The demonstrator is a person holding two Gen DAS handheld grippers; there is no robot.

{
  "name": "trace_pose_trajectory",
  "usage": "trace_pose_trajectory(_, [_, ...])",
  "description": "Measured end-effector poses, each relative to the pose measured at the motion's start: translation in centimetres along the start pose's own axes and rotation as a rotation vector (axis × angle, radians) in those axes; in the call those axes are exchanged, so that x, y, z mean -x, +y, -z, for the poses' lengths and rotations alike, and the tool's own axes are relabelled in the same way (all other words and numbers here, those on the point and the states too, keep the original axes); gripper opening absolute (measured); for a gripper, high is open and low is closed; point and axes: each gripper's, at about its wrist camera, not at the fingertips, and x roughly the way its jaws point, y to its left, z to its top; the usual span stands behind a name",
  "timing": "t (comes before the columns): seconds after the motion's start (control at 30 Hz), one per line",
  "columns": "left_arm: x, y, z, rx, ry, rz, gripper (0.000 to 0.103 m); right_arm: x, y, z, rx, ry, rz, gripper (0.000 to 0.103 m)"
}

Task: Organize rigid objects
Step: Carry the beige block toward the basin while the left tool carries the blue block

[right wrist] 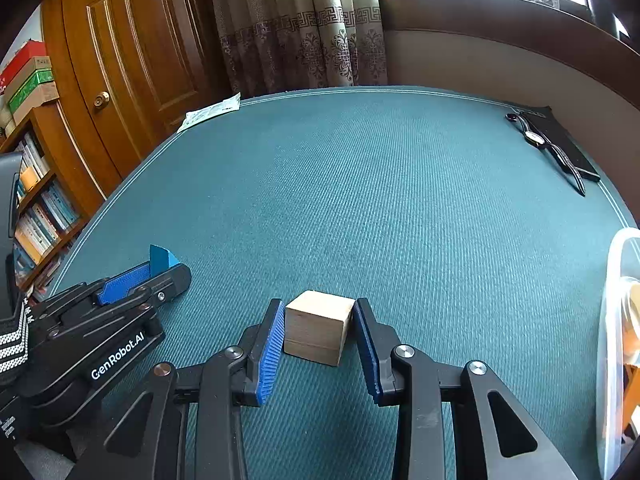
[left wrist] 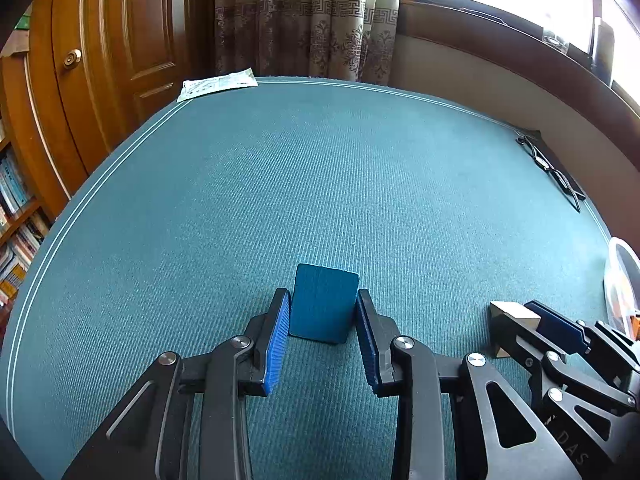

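My left gripper (left wrist: 323,304) is shut on a blue wooden block (left wrist: 323,303), its ribbed blue pads pressing the block's two sides just above the teal table mat (left wrist: 320,184). My right gripper (right wrist: 319,316) is shut on a plain light wooden cube (right wrist: 318,326), held the same way. In the left wrist view the right gripper (left wrist: 516,322) shows at lower right with the wooden cube (left wrist: 513,312) in it. In the right wrist view the left gripper (right wrist: 160,266) shows at lower left with the blue block (right wrist: 162,257) poking out past its fingers.
A clear plastic container (right wrist: 614,320) stands at the right edge of the table, with something orange inside. A wristwatch and black strap (right wrist: 540,140) lie on a dark flat item at far right. A paper sheet (left wrist: 218,84) lies at the far left corner. Bookshelf, wooden door and curtain stand beyond.
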Motion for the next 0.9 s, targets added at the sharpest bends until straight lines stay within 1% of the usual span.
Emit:
trace_pose_trajectory(0.2, [0.8,-0.8,0.6,-0.014,0.002,0.019,0.034,1.8,-0.8,1.4,-0.028,-0.003,-0.007,0.037])
trace_pose_trajectory(0.53, [2.5,-2.6,0.8,-0.052,-0.018,0.052,0.034,4.9,-2.2,2.4,-0.074,-0.044,-0.014,0.037])
trace_pose_trajectory(0.7, [3.3,-3.7,0.8,-0.075,-0.027,0.067,0.034,6.3,-3.2,2.8,-0.098,-0.067,-0.007,0.037])
trace_pose_trajectory(0.9, [4.1,-5.2,1.0,-0.106,-0.034,0.087,0.034,8.0,-4.9,3.3,-0.133,-0.095,0.021,0.037])
